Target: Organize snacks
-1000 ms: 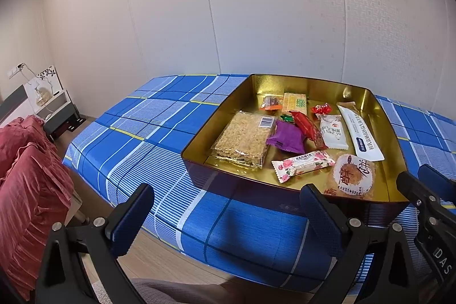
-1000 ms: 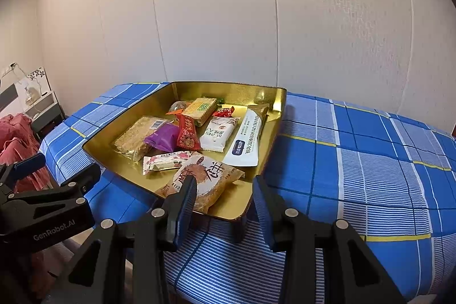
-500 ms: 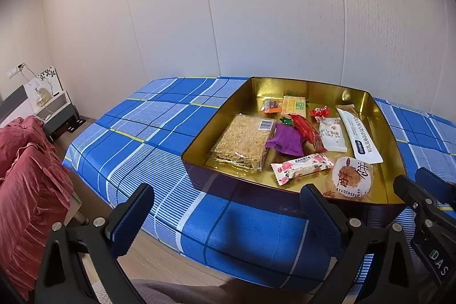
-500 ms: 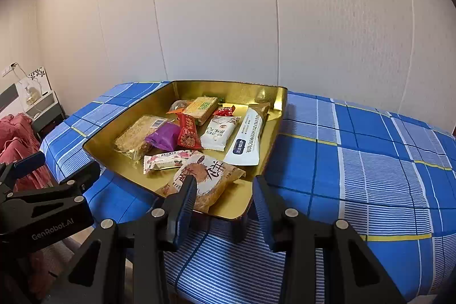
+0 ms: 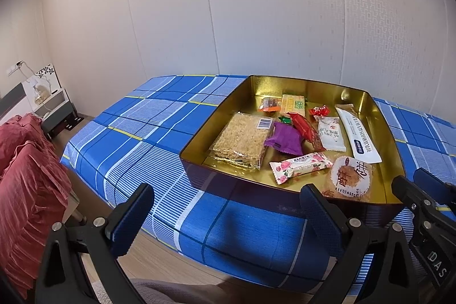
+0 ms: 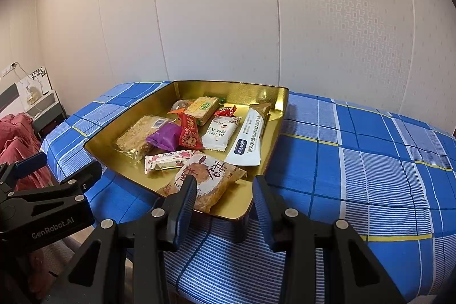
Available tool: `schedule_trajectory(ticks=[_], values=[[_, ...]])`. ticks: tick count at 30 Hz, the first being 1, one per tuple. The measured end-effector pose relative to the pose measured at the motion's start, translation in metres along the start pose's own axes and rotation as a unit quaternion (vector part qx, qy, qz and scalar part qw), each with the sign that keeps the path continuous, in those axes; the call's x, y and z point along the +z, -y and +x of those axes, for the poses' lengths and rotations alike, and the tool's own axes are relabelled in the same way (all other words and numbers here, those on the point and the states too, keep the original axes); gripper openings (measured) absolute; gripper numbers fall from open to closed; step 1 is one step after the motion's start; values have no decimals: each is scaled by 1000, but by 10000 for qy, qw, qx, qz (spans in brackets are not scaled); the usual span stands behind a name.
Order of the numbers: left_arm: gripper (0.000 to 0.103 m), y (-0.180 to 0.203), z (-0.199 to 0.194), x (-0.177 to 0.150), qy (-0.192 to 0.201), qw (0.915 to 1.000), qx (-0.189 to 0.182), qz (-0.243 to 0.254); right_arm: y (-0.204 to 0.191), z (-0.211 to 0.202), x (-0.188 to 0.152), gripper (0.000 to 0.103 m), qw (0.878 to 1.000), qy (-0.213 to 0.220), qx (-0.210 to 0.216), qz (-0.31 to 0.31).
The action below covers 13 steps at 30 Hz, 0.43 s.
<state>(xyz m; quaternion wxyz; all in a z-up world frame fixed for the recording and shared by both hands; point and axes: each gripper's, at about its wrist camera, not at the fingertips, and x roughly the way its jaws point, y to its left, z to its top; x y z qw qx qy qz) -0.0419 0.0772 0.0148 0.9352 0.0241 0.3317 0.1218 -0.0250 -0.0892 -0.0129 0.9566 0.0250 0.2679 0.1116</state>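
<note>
Both grippers (image 5: 228,207) (image 6: 225,195) hover, jaws apart, before gold tray (image 6: 268,144).

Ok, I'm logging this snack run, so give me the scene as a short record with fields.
surface: blue plaid cloth
container: gold tin tray, open
contents: wrapped snacks, all inside tray
nearest packet: round pastry packet
longest packet: white stick packet
left gripper: open, empty
right gripper: open, empty, short of tray
</note>
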Motion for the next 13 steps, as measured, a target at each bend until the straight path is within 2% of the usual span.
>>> schedule_trajectory(ticks=[13], values=[[103,-3,1,0,-17,10000,-26,-71,0,1,-1,41,10000,-2,17,8]])
